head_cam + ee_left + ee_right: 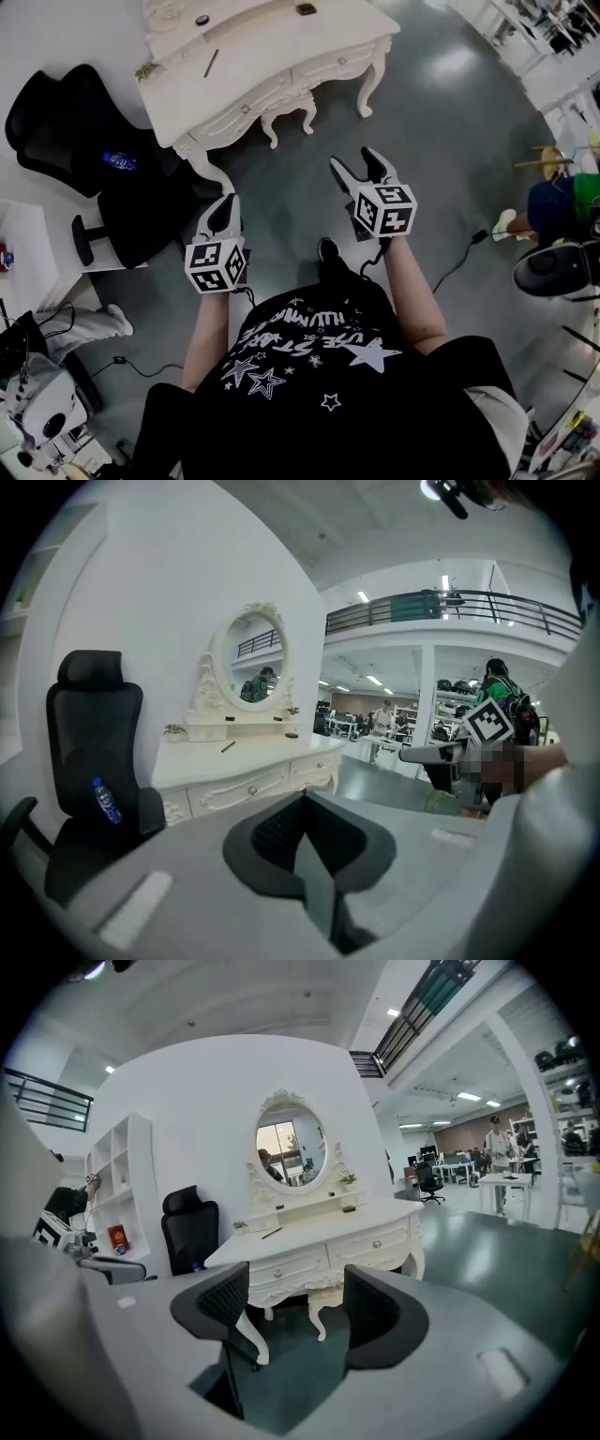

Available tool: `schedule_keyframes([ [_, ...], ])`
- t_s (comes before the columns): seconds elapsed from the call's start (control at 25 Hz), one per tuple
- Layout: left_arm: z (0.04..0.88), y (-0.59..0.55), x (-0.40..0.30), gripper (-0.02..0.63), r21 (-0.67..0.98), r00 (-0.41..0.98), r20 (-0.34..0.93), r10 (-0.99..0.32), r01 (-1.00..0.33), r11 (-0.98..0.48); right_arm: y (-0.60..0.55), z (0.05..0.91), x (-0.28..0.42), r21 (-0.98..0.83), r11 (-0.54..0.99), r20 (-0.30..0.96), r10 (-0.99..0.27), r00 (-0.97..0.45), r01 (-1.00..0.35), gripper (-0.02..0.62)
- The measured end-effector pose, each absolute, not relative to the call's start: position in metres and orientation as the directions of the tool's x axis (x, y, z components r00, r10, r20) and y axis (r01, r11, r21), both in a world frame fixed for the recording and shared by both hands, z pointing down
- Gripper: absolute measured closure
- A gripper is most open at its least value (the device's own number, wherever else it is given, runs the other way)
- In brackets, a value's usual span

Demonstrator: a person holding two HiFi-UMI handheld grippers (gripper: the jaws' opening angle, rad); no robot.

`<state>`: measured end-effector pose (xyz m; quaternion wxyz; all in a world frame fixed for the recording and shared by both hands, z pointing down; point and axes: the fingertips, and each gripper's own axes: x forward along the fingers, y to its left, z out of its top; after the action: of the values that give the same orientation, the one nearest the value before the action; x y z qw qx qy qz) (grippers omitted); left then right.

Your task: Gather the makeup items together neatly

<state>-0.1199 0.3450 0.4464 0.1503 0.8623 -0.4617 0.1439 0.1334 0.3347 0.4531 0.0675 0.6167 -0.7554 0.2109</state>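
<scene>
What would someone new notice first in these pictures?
The ornate white dressing table ahead of the person, with its oval mirror on top. To its left stands a black office chair with a blue bottle on it. Nearer, the left gripper is shut and the right gripper open, both empty.

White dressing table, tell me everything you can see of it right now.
The white dressing table looks like carved painted wood, with a curved front, knobbed drawers and scrolled legs on the grey floor. An oval mirror stands upright at its back. A thin dark stick and a small dark item lie on top.
</scene>
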Motion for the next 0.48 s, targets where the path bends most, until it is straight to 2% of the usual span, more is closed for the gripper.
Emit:
schedule_keyframes([
  [0.48,0.439,0.271,-0.052,0.606,0.129,0.418,0.369,-0.83,-0.908,-0.4,0.232,0.457,0.194,-0.227,0.297,0.38,-0.85,-0.365,-0.927,0.262],
])
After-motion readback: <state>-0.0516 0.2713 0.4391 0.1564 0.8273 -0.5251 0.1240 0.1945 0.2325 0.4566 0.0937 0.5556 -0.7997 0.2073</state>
